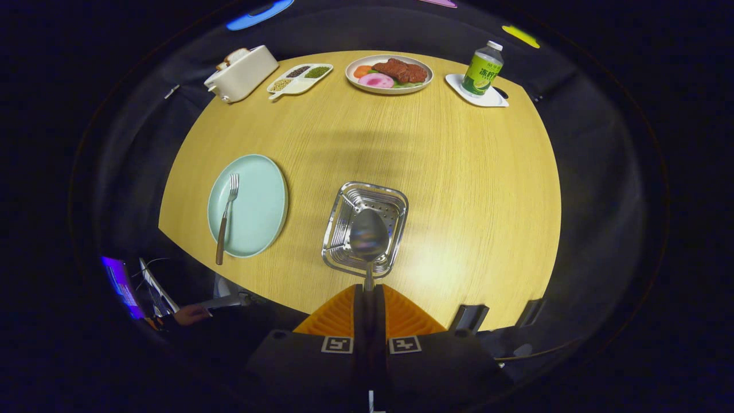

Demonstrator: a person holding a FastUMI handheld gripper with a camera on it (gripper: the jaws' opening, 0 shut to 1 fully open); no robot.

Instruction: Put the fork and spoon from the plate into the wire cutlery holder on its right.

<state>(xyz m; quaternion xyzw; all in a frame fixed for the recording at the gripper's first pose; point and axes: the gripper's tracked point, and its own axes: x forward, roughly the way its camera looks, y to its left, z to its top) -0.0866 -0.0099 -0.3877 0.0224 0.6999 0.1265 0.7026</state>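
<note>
My gripper (369, 292) is shut on the handle of a metal spoon (369, 235), whose bowl points forward and hangs over the open top of the square metal cutlery holder (343, 215) just ahead of the fingers. Left of the holder lies a pale green plate (261, 201) on the wooden table. A fork (226, 215) with a brown handle rests on the plate's left part, tines pointing away, handle sticking out over the near rim.
Along the table's far edge stand a white toaster (241, 73), a divided white tray of grains (299, 78), a plate of food (389, 73) and a green bottle (483, 69) on a white coaster. A person's hand (192, 314) shows below the table's near left edge.
</note>
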